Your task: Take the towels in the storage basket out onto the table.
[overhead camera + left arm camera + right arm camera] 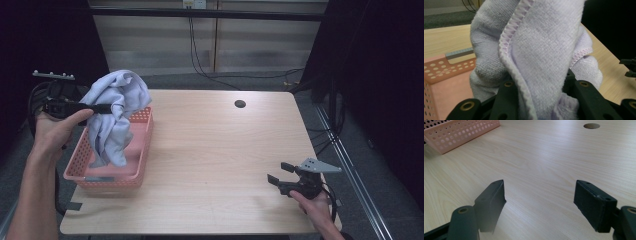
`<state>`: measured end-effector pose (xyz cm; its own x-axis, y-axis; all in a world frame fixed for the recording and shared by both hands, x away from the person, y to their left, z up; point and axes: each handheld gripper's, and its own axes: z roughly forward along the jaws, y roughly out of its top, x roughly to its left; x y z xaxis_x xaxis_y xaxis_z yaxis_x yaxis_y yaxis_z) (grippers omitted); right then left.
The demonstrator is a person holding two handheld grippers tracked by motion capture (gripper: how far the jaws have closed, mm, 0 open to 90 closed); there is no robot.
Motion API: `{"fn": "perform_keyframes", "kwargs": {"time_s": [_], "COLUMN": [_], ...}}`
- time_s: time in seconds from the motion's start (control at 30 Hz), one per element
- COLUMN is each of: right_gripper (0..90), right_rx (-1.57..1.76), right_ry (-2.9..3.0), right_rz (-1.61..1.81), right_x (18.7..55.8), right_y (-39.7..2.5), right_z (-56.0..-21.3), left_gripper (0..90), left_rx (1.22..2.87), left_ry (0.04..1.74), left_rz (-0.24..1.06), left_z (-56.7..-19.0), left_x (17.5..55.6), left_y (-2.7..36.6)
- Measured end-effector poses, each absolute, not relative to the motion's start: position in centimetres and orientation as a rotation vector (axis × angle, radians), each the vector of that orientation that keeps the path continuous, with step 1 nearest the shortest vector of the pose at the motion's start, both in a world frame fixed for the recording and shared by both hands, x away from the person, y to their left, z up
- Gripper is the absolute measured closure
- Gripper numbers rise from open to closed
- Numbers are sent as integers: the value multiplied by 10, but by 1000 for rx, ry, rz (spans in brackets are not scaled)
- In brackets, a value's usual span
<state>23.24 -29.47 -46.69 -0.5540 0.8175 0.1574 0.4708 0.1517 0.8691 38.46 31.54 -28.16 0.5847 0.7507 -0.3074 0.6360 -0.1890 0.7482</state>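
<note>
Overhead, left hand-held gripper (102, 108) clamping lilac towel (116, 115) above pink basket (142, 152), right hand-held gripper (280, 172) wide, empty

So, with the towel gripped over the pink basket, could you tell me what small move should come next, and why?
Probably lift the left gripper a little higher. Its jaws are shut on the lavender towel, whose lower end hangs inside the pink basket, so a sideways pull might drag the basket. The right gripper waits open near the table front edge, ready to help.

Room dark, my table (215, 150) evenly lit from above, soft shadows; near jaws blurred, towel (544, 50) sharp.
</note>
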Motion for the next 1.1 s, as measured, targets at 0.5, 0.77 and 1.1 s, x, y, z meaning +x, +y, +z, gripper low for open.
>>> {"fn": "perform_keyframes", "kwargs": {"time_s": [0.5, 0.77, 1.1], "right_gripper": [247, 246, 244], "right_rx": [1233, 1231, 1229], "right_ry": [2087, 2090, 2095], "right_rz": [1353, 1354, 1356], "right_x": [234, 234, 234], "right_y": [-295, -294, -294], "right_z": [-467, -467, -468], "left_gripper": [680, 679, 679], "left_rx": [1921, 1925, 1929], "left_ry": [1034, 984, 922], "left_rz": [172, 168, 153], "left_z": [-265, -255, -246], "left_x": [381, 381, 382], "left_y": [285, 264, 232]}}
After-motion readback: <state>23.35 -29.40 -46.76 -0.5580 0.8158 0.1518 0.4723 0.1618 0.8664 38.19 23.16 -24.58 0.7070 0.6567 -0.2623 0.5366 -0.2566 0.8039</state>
